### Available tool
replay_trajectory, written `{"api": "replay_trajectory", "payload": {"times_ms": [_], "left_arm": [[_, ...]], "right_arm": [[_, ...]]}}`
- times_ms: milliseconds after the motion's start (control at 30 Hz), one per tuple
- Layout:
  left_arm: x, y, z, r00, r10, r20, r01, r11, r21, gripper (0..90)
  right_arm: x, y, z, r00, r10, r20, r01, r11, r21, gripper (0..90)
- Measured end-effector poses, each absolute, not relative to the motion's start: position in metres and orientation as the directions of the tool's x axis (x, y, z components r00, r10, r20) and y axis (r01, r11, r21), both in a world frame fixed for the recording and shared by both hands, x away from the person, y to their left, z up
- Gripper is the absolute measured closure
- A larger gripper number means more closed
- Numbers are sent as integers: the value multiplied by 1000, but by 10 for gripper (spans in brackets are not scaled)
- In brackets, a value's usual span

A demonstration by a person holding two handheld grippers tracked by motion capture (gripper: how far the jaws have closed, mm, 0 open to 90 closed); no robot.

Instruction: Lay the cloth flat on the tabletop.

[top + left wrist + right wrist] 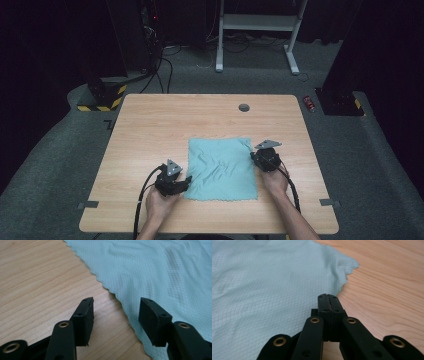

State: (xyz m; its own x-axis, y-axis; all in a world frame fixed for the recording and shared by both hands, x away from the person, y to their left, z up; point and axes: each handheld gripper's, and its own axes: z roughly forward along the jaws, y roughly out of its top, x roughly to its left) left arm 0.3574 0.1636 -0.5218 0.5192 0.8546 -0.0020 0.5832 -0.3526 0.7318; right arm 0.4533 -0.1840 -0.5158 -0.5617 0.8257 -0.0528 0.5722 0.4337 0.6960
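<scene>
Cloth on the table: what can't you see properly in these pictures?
- Cloth: whether the right gripper pinches its edge; in the right gripper view the shut jaws cover that spot.
- Cloth's near corner: cut off by the bottom edge in the left gripper view, behind the left gripper.
- Small red thing on the floor: too small, high view.

The high view is lit from above onto the counter (pixel 150 120), which shows bright and even, while the floor and room around it sink into near black. That view is soft and low in detail. Both gripper views are bright and evenly lit, with only faint shadows in the folds of the blue cloth (pixel 155 270). The cloth weave is sharp at mid-distance; the black jaws at the bottom edge are slightly blurred, with no glare
</scene>
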Motion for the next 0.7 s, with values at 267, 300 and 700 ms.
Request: {"api": "replay_trajectory", "payload": {"times_ms": [267, 300, 700], "left_arm": [[377, 165, -512, 503, 863, -50, 620, -320, 716, 510], [382, 165, -510, 496, 867, -48, 618, -313, 721, 510], [468, 155, -510, 421, 901, -104, 661, -227, 715, 496]], "right_arm": [[457, -186, -512, -549, 835, -45, 579, 418, 700, 729], [457, -185, -511, -550, 833, -49, 572, 419, 705, 724], [488, -187, -510, -477, 879, 14, 597, 313, 739, 709]]}}
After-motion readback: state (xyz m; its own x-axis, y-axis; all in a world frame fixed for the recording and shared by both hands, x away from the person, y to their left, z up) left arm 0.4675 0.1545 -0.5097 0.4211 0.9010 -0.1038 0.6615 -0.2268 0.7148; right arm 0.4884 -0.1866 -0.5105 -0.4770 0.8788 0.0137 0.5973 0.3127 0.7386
